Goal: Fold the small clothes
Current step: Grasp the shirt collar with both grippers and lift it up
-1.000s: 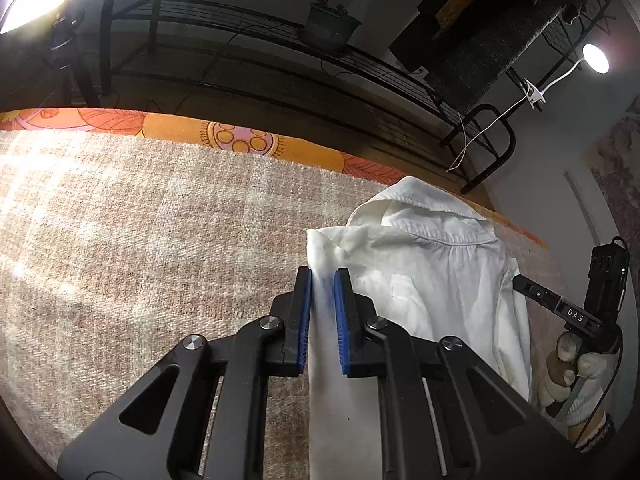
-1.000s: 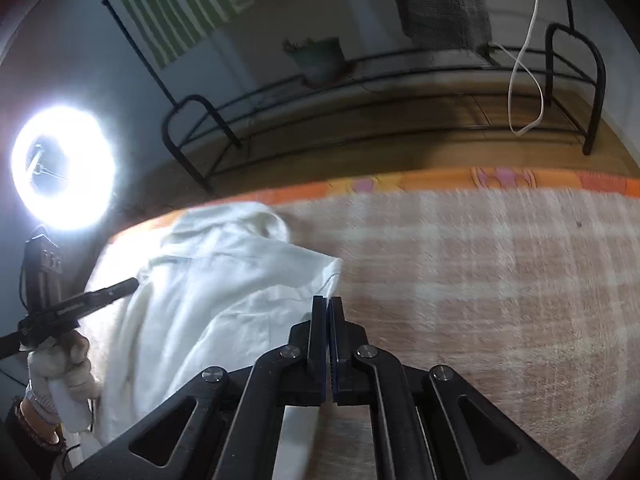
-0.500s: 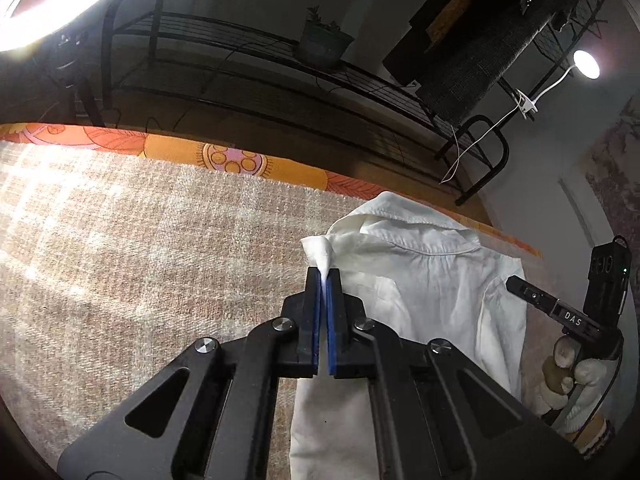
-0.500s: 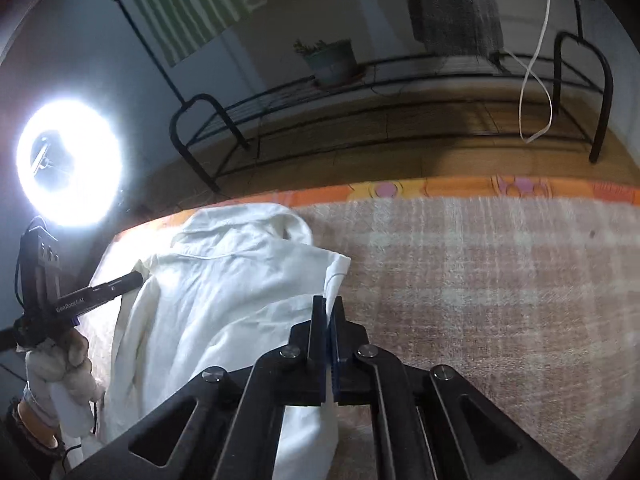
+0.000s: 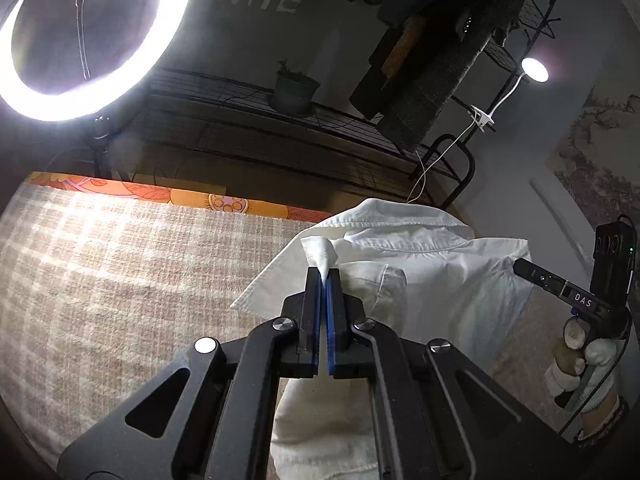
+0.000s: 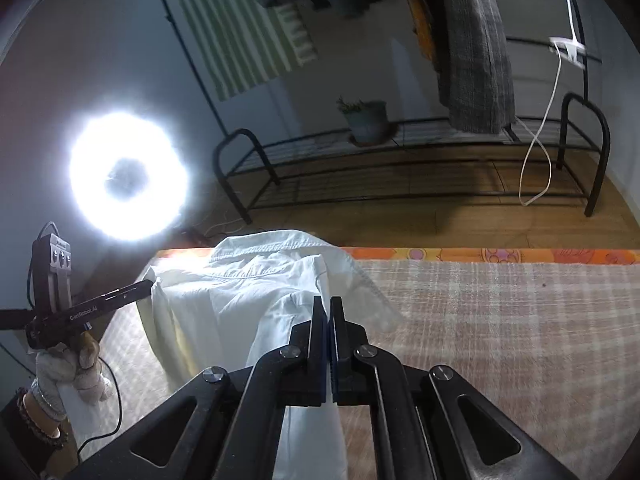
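Shirt [image 5: 436,280], white, is what we hold in both grippers: our left gripper [image 5: 323,276] is clenched on a bunched tip of cloth, and our right gripper [image 6: 328,304] is clamped on a fold of it. The shirt lies partly raised on a plaid blanket [image 5: 120,280], collar away from us, near the far edge. Past the blanket runs an orange patterned border [image 6: 500,255]. Beyond it we see a wooden floor [image 6: 400,216], a black wire rack [image 6: 400,152] carrying a potted plant [image 6: 366,122], and a glaring ring light [image 5: 80,36].
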